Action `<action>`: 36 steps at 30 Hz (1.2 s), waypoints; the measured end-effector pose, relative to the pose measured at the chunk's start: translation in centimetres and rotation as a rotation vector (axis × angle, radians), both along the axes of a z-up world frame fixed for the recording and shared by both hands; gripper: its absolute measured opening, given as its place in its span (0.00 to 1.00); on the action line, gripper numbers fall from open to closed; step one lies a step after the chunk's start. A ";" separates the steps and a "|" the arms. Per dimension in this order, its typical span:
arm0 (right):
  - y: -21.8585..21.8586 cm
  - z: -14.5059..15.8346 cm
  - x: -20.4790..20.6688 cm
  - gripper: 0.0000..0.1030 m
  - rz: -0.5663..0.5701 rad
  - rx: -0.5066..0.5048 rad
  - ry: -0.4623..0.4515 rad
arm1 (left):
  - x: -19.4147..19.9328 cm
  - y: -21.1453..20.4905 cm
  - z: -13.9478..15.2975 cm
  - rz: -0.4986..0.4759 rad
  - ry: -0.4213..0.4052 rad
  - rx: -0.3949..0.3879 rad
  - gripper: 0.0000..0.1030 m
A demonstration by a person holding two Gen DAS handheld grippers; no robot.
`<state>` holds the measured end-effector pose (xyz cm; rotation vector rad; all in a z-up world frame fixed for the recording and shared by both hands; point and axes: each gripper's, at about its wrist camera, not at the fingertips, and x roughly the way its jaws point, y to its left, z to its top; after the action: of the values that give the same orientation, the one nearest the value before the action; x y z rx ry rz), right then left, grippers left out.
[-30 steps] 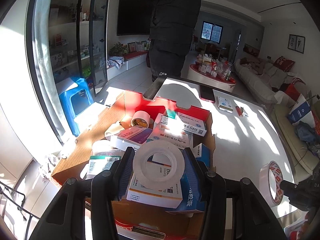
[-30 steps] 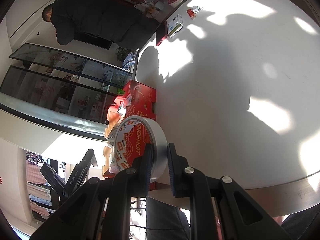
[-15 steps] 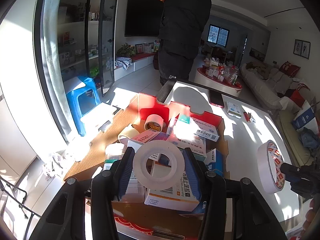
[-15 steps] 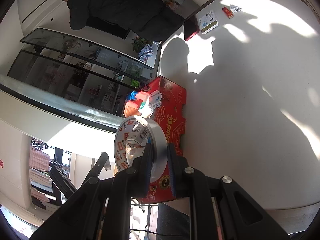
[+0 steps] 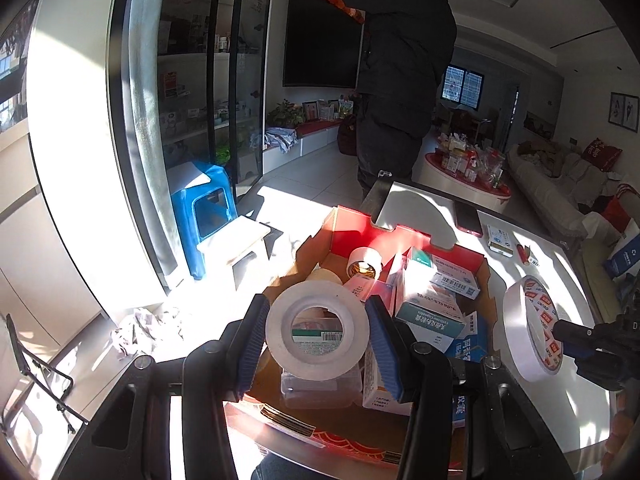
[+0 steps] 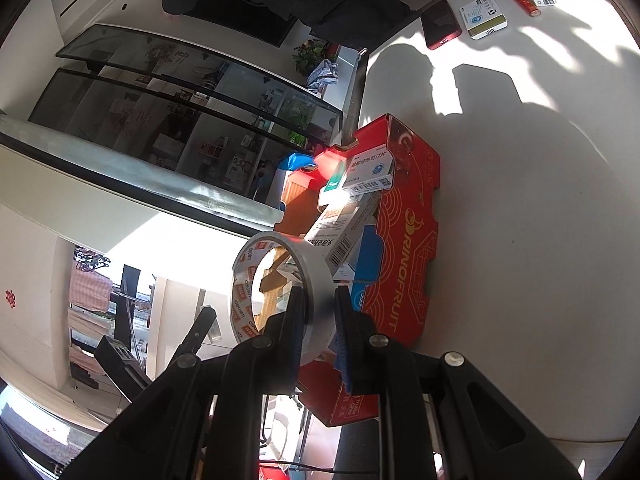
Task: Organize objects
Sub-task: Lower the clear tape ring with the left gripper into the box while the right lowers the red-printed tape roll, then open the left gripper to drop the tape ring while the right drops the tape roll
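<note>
Both rolls now carried nearer over the open red cardboard box (image 5: 400,236) of medicine cartons (image 5: 436,296): left gripper (image 5: 316,344) clamping plain white tape roll (image 5: 317,336), right gripper (image 6: 318,320) pinching red-printed white tape roll (image 6: 276,280). Release into box likely next.

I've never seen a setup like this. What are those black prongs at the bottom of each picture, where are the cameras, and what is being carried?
There is no robot here. A person holds a pair of hand-operated tongs in each hand, and a wide-angle camera on each looks forward along its two fingers.

In the left view, the left tongs are closed on a plain white tape roll, held over a red cardboard box of medicine packets and another tape roll.

In the right view, the right tongs are closed on the rim of a tape roll with red print beside that same box, which sits on a white table. A phone lies at the far end. Another person in dark clothes stands beyond.
</note>
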<state>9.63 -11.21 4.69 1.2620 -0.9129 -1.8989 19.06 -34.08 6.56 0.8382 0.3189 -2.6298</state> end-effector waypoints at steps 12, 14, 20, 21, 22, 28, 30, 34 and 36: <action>-1.2 0.2 -1.1 0.15 0.005 0.028 -0.019 | -2.3 3.4 -1.2 -0.103 0.029 0.083 0.52; -1.9 0.4 -1.6 0.15 0.009 0.044 -0.013 | -2.9 3.2 -1.3 -0.112 0.032 0.094 0.51; -4.5 0.7 -3.9 0.15 0.023 0.104 0.013 | -4.7 1.4 -2.8 -0.107 0.015 0.163 0.51; -4.9 0.6 -4.2 0.15 0.024 0.110 0.016 | -5.0 1.2 -3.1 -0.106 0.011 0.173 0.51; -5.3 0.5 -4.6 0.15 0.024 0.114 0.014 | -5.3 1.0 -3.5 -0.108 0.004 0.178 0.51; -7.5 -0.5 -6.6 0.15 0.039 0.149 0.004 | -6.9 1.5 -5.2 -0.128 -0.048 0.180 0.52; -7.9 -0.5 -7.0 0.17 0.036 0.156 0.009 | -7.3 1.8 -5.6 -0.133 -0.072 0.169 0.53; -8.3 -0.3 -7.7 0.56 0.052 0.167 0.021 | -7.2 2.2 -5.4 -0.091 -0.095 0.118 0.87; -7.7 0.4 -7.4 0.70 0.030 0.204 0.067 | -6.8 2.2 -4.8 -0.057 -0.091 0.081 0.92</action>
<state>2.19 -18.88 5.14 1.3126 -0.6756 -2.0377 12.29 -31.85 1.76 1.0039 0.3854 -2.6361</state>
